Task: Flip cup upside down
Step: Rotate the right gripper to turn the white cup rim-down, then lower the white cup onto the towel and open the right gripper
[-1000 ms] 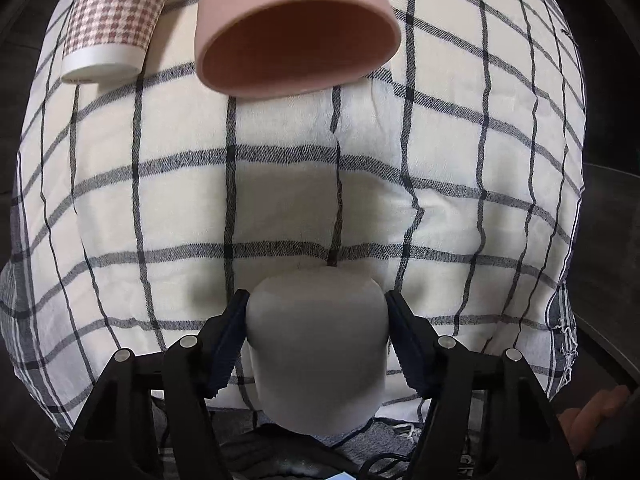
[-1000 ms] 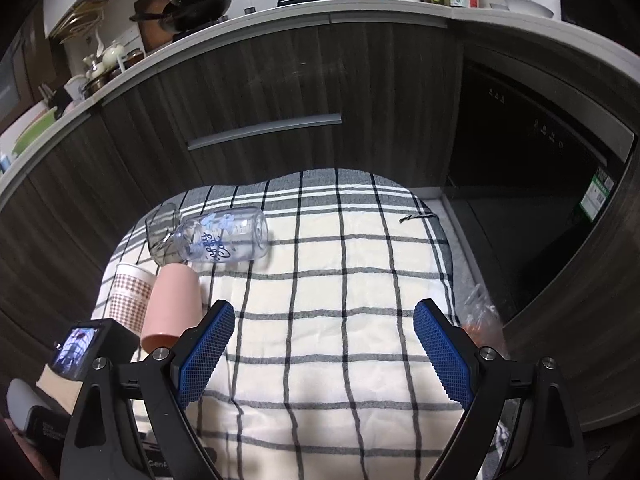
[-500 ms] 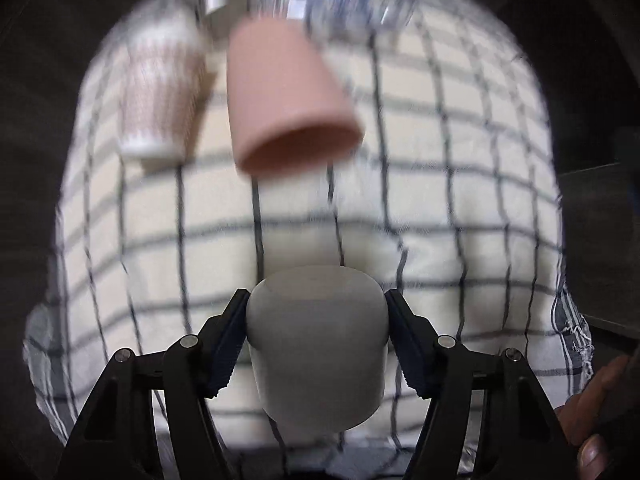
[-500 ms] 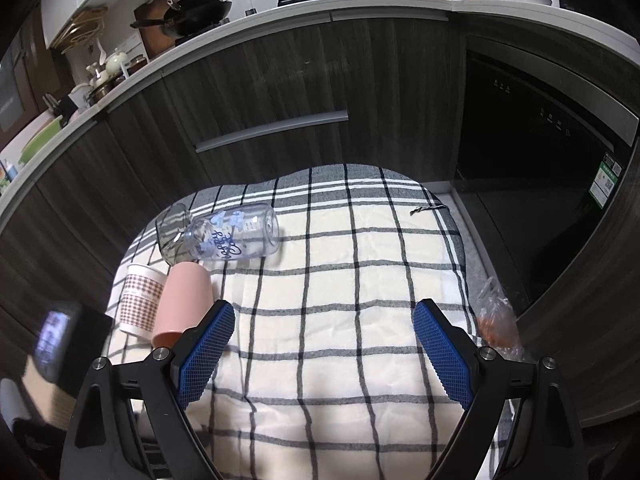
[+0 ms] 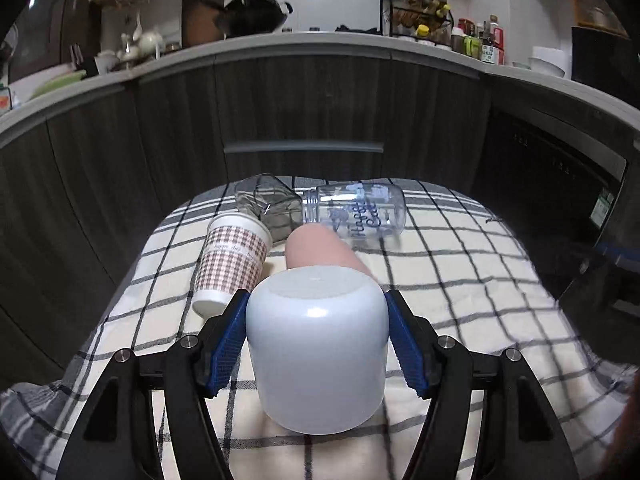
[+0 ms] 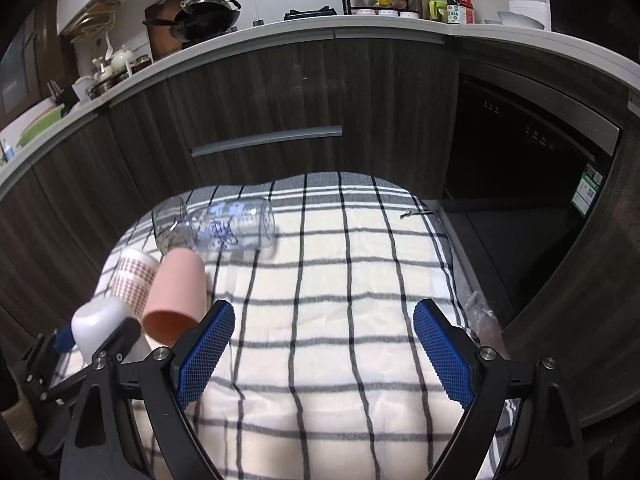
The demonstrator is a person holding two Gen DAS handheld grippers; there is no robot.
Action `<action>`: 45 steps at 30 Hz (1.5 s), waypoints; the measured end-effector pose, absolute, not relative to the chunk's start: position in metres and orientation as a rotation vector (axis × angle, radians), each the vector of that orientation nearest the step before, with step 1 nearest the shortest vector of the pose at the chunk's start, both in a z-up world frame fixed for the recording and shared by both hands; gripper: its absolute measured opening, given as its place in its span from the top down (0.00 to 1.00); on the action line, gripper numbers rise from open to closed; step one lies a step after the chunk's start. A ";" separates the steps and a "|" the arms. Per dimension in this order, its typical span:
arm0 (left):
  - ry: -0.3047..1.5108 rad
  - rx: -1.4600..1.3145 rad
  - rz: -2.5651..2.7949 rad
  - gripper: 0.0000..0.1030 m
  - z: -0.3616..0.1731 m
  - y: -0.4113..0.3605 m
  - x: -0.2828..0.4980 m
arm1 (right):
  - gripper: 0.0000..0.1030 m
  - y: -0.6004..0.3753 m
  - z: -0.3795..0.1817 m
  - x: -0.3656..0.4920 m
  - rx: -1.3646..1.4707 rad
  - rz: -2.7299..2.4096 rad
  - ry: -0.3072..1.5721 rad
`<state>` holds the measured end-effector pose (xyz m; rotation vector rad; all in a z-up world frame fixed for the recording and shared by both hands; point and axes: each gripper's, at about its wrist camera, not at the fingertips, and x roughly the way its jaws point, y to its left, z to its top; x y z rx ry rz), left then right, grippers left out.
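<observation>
My left gripper is shut on a white cup, its closed base up and its mouth down, just above the checked cloth. The white cup also shows at the left of the right wrist view, held by the left gripper. My right gripper is open and empty over the middle of the cloth. A pink cup lies on its side, mouth toward me; its far end shows behind the white cup in the left wrist view.
A checked paper cup lies on its side left of the pink cup. A clear glass and a printed clear bottle lie behind them. Dark kitchen cabinets stand past the cloth's far edge. A plastic bag lies at the cloth's right edge.
My left gripper has tilted from looking down at the cloth to looking level, still holding the white cup, which now stands base up. My right gripper has shifted slightly and stays open.
</observation>
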<state>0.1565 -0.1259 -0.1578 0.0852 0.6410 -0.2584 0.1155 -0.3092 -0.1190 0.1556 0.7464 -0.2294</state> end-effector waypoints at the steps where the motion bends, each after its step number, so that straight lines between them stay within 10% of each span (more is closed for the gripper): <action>1: 0.632 0.093 -0.257 0.36 -0.163 -0.124 0.153 | 0.12 -0.305 -0.118 0.113 0.134 -0.232 0.741; 45: 0.643 0.101 -0.192 0.28 -0.139 -0.100 0.093 | 0.12 -0.289 -0.096 0.083 0.133 -0.161 0.623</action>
